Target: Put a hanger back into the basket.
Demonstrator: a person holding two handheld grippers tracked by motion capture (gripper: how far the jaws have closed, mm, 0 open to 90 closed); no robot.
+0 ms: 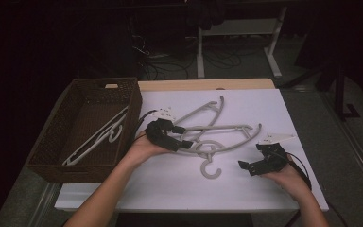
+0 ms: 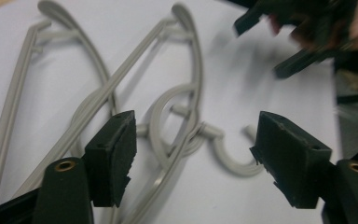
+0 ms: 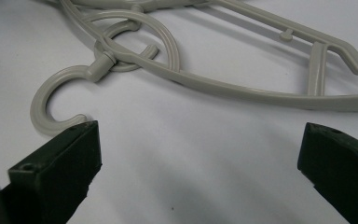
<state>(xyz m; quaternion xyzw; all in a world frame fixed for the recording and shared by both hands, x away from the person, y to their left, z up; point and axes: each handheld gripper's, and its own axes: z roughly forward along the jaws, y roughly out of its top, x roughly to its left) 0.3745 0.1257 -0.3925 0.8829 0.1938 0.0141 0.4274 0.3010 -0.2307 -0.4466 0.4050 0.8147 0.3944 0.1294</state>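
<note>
Two grey plastic hangers (image 1: 227, 127) lie crossed and tangled on the white table cover, one hook (image 1: 210, 170) pointing toward the near edge. My left gripper (image 1: 183, 137) hovers low over their left side where the necks meet. In the left gripper view its jaws (image 2: 193, 135) stand apart, with the looped necks (image 2: 172, 121) and the hook (image 2: 230, 161) on the table beyond them, untouched by the pads. My right gripper (image 1: 251, 156) rests to the right of the hook, open. Its jaws (image 3: 200, 144) frame bare table, the hook (image 3: 51, 98) just beyond the left jaw.
A brown wicker basket (image 1: 56, 127) stands at the table's left with white hangers (image 1: 99, 137) inside. The white cover (image 1: 170, 189) runs to the near edge. Beyond the table are a desk frame (image 1: 274, 47) and floor cables. The right gripper (image 2: 303, 37) shows blurred at the left gripper view's top right.
</note>
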